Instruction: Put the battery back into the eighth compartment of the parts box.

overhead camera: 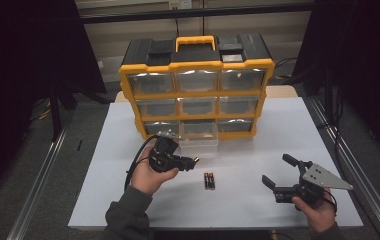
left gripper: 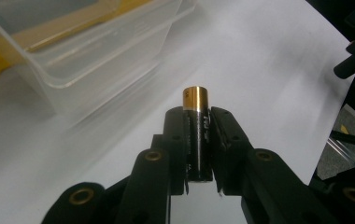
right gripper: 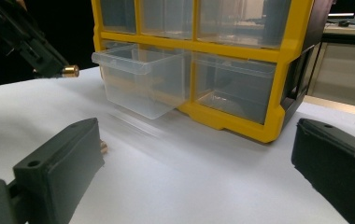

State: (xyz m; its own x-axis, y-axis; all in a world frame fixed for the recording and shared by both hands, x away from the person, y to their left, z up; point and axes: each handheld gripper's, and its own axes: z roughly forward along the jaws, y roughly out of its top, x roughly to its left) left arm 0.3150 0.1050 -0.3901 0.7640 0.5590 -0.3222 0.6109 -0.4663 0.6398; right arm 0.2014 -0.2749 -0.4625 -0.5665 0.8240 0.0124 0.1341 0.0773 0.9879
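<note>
L gripper (left gripper: 198, 140), centre of the left gripper view, clamps a battery (left gripper: 197, 135), gold cap poking past the jaws. R gripper (overhead camera: 283, 175), lower right of high view, jaws spread wide, nothing between. Two more batteries (overhead camera: 209, 180) lie mid-table, near the pulled-out clear drawer (overhead camera: 198, 143).

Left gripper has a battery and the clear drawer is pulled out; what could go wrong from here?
The left gripper clamps the black, gold-capped battery along its length, so it may slide out when tipped. The open clear plastic drawer has a narrow rim to clear. Two more batteries lie loose and could roll.
</note>
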